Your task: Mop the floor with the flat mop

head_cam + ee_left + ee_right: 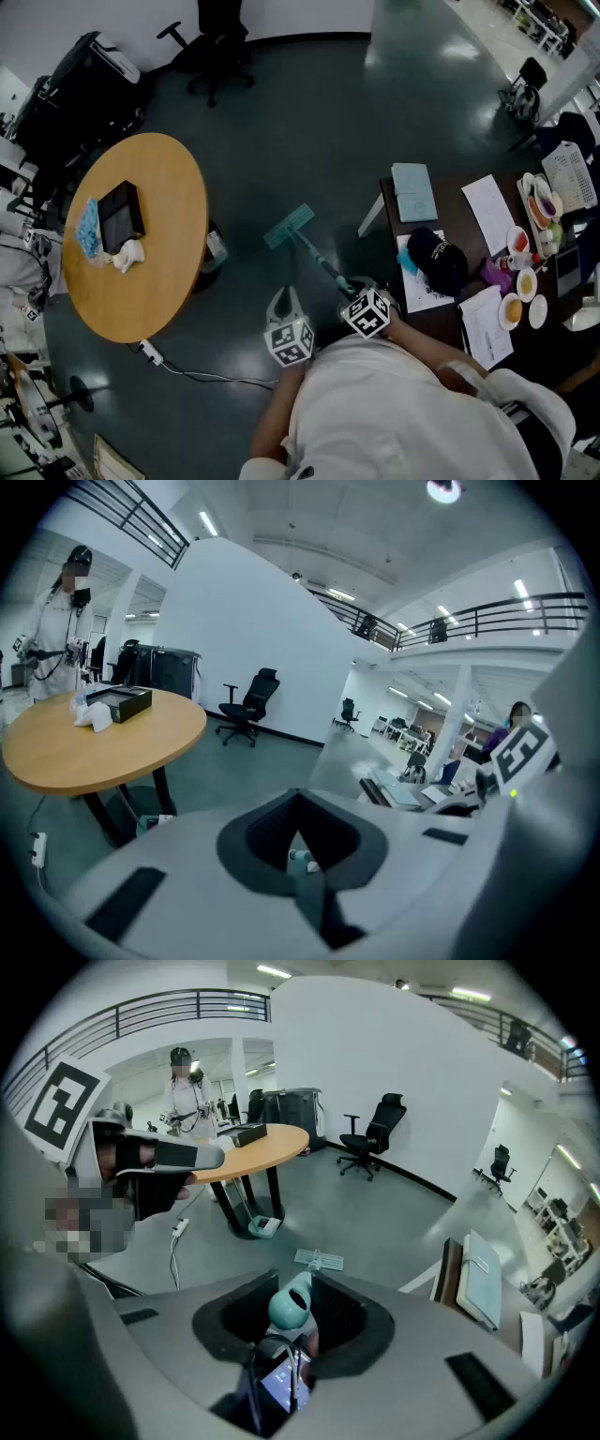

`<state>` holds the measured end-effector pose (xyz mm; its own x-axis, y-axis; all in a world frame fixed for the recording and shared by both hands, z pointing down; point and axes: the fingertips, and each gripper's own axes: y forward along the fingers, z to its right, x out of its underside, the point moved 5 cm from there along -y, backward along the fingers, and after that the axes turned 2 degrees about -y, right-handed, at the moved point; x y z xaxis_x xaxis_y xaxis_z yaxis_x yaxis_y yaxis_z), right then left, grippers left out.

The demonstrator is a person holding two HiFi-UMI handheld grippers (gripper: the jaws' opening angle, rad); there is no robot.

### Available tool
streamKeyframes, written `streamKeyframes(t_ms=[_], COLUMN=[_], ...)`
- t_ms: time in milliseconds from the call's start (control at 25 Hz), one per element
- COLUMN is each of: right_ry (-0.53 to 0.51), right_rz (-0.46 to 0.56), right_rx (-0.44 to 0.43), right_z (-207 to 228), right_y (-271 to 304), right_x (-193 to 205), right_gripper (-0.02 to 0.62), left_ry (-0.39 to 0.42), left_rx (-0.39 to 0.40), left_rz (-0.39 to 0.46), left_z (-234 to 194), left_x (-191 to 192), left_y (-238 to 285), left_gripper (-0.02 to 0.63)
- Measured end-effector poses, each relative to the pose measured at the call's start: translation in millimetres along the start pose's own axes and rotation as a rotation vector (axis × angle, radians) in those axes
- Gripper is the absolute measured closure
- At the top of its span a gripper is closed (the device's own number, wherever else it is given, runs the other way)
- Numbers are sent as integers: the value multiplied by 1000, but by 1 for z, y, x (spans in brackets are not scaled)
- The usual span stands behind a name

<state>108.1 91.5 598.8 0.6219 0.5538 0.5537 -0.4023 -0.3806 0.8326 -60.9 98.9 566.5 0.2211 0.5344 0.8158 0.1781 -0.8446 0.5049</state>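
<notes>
The teal flat mop (288,226) extends straight ahead of the right gripper (351,288), head flat on the dark floor (309,131). The right gripper clamps its handle end. The left gripper (283,302), alongside, is closed and empty.

A pale teal flat mop (289,226) stands on the dark, glossy floor (309,122). Its thin rectangular head (319,1260) lies flat against the floor. A slim handle (319,258) of the same colour rises at a slant from the middle of the head. The handle's rounded top end (291,1307) is clamped between the jaws of the right gripper (291,1324).
</notes>
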Motion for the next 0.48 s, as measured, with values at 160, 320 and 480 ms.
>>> streamKeyframes(t_ms=[160, 320, 480], right_ry=[-5, -7, -24], right_rz=[0, -2, -1], right_rx=[-2, -7, -6], right_z=[0, 0, 1], right_y=[0, 0, -1], right_x=[1, 1, 1], right_gripper=[481, 480, 480], left_ry=[-3, 0, 0], left_rx=[-3, 1, 3], left_rz=[-1, -2, -2], left_z=[0, 2, 3], left_x=[1, -1, -1], left_y=[-1, 0, 2], left_gripper=[601, 601, 601])
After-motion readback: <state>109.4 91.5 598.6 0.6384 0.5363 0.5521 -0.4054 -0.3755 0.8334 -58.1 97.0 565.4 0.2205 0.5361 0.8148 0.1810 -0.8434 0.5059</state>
